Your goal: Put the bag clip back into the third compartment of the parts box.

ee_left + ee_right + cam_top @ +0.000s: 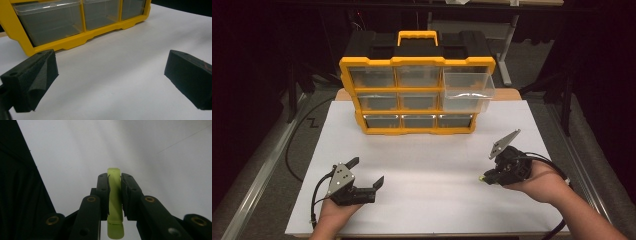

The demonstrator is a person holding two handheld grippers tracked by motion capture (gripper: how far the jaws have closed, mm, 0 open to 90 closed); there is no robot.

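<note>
A yellow and black drawer organiser [416, 82] stands at the back of the white table; its top right clear drawer [467, 86] is pulled out. My right gripper [485, 178] is held above the right side of the table, shut on a small yellow-green flat piece [115, 195] that sits edge-on between its pads. My left gripper [367, 172] rests near the front left with its jaws wide apart and nothing between them; its view looks at the organiser's bottom row [75, 22].
The white table [427, 165] has a front edge close to both hands. Dark floor, a cable at the left and metal rails lie around the table.
</note>
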